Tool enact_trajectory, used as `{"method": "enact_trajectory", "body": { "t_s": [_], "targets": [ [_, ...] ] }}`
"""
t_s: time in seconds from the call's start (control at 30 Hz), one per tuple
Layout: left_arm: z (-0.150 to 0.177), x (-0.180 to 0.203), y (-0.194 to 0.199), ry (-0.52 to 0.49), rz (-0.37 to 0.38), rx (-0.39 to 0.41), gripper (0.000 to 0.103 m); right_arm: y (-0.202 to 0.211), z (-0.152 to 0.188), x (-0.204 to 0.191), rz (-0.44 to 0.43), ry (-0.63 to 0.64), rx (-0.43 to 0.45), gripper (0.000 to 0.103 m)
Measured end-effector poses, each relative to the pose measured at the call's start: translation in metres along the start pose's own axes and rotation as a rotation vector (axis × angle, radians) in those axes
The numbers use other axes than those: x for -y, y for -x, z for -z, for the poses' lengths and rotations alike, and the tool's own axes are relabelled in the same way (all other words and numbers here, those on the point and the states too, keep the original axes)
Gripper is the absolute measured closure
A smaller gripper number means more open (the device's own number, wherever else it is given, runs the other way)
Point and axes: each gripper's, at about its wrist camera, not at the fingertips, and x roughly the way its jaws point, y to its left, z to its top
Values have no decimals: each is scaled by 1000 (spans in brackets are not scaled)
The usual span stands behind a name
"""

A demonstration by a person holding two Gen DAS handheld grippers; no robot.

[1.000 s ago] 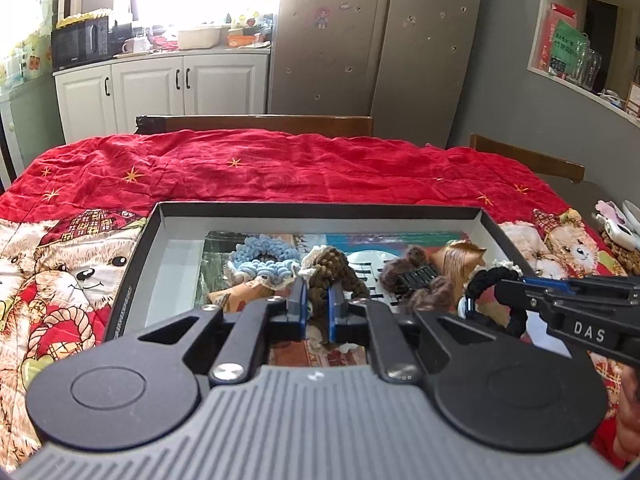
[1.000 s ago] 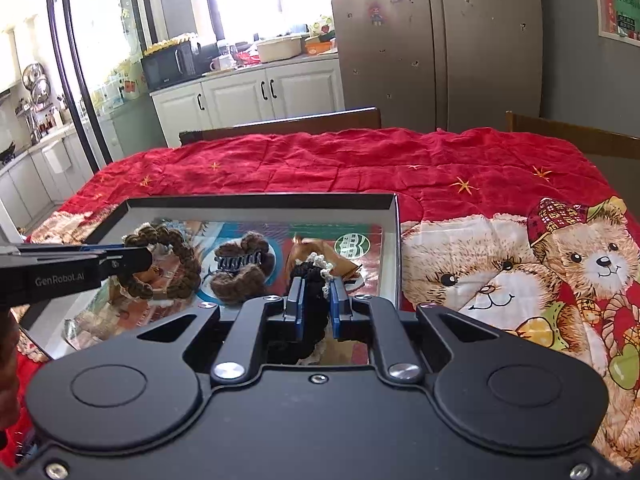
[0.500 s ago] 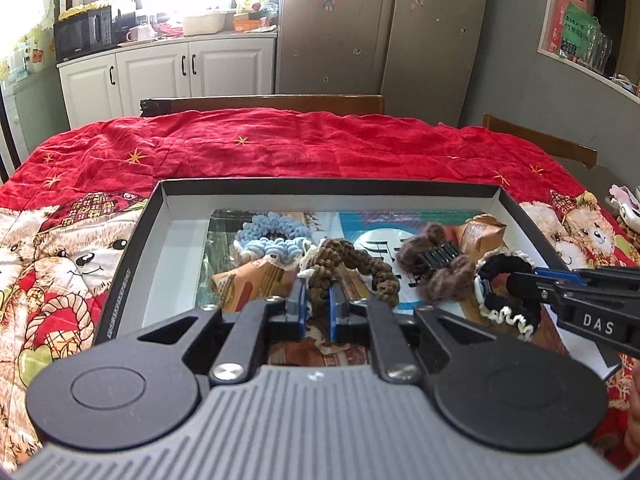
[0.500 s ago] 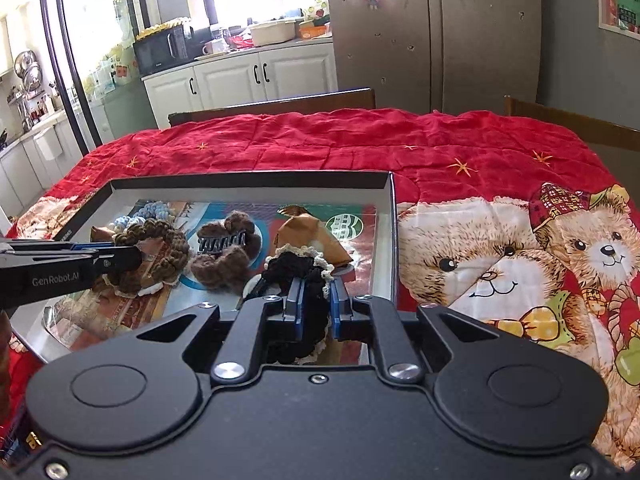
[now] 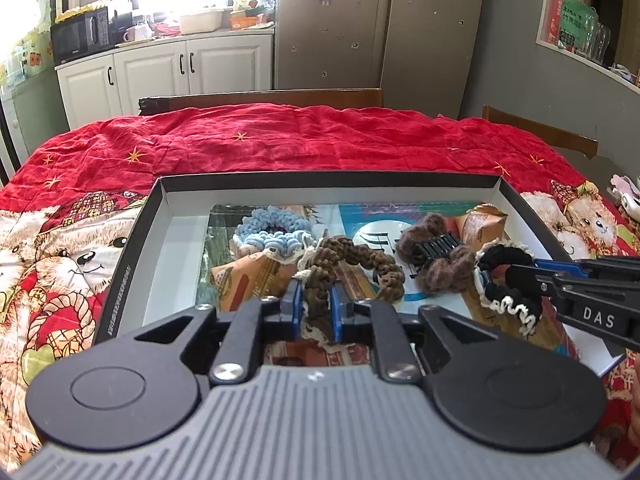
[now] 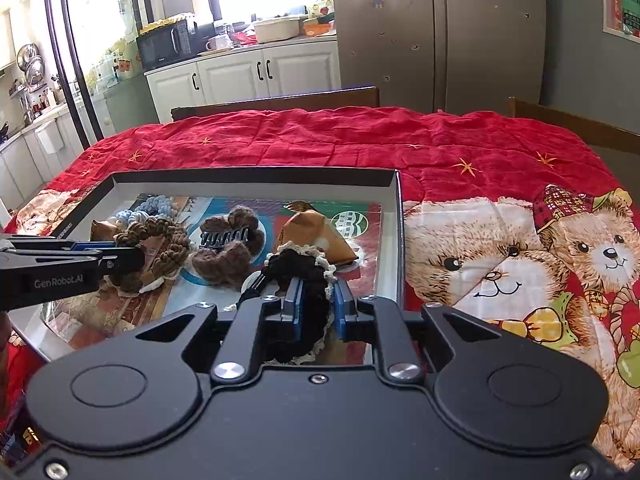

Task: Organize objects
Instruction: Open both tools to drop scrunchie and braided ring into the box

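Note:
A shallow black box [image 5: 328, 178] [image 6: 256, 174] lies on the red quilt. My left gripper [image 5: 314, 304] is shut on a brown braided scrunchie [image 5: 356, 258] held over the box; it also shows in the right wrist view [image 6: 160, 236]. My right gripper [image 6: 316, 308] is shut on a black scrunchie with white trim [image 6: 300, 276], seen at the right of the box in the left wrist view [image 5: 504, 280]. In the box lie a blue crocheted scrunchie [image 5: 272, 230], a brown fuzzy hair claw [image 5: 436, 256] [image 6: 228, 246] and two tan folded packets [image 5: 248, 280] [image 6: 316, 232].
The red quilt with teddy bear prints [image 6: 512, 264] covers the table. Wooden chair backs [image 5: 260, 100] stand behind the far edge. White cabinets [image 5: 168, 72] and a fridge [image 6: 436, 32] are farther back. Small objects [image 5: 628, 196] lie at the right table edge.
Both grippers have lifted and drawn back a little with their scrunchies still held. More of the box and its contents shows now.

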Motion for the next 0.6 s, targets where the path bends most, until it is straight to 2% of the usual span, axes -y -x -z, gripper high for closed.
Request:
{"method": "enact_trajectory", "body": {
  "t_s": [0.1, 0.3, 0.37, 0.43, 0.6],
  "targets": [
    [0, 0, 0, -4, -3, -3, 66, 0, 0, 1, 2, 1, 1, 84],
    [1, 0, 2, -3, -5, 5, 59, 1, 0, 2, 12, 6, 11, 82],
    [1, 1, 2, -5, -4, 6, 50, 3, 0, 2, 13, 8, 19, 73],
    [1, 2, 5, -9, -5, 16, 41, 6, 0, 2, 23, 8, 38, 68],
    [-1, 4, 13, -16, -4, 35, 33, 15, -4, 3, 35, 1, 64, 63]
  ]
}}
